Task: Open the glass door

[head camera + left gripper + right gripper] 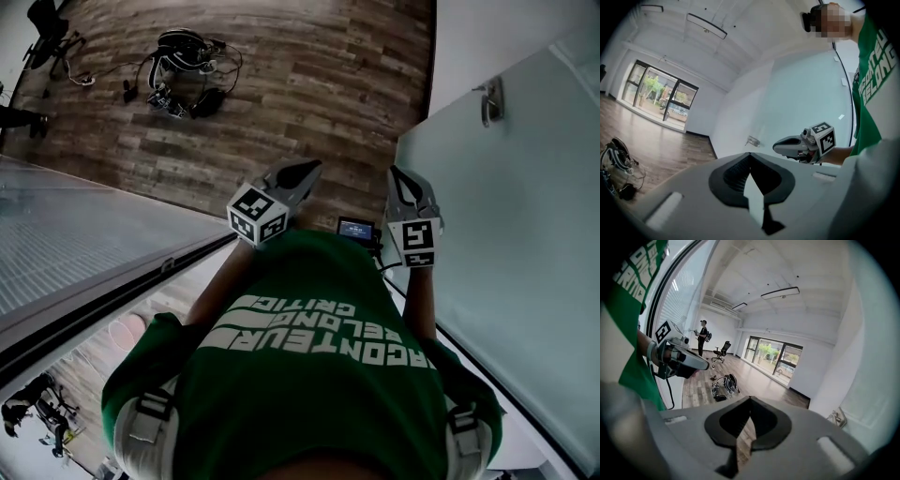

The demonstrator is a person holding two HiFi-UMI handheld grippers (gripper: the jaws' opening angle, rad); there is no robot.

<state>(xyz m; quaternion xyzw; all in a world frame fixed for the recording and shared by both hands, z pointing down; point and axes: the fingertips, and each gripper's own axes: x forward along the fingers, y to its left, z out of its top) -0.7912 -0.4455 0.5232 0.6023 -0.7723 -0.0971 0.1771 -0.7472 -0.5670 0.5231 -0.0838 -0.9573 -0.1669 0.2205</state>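
Observation:
The frosted glass door [506, 216] stands at the right, with a metal handle [489, 101] high on it. That handle [753, 140] also shows ahead in the left gripper view, and the handle [838, 418] sits low right in the right gripper view. My left gripper [309, 169] is held out in front of the green shirt, jaws shut and holding nothing. My right gripper [398, 178] is beside it, close to the door's edge and well short of the handle, shut and holding nothing. Each gripper sees the other: the right gripper [780, 146] and the left gripper [704, 365].
A bag with tangled cables [183, 70] lies on the wood floor ahead. A glass partition with blinds [75, 234] runs along the left. A small screen device [356, 228] hangs between my arms. Far off stand a person [701, 336] and an office chair [723, 351].

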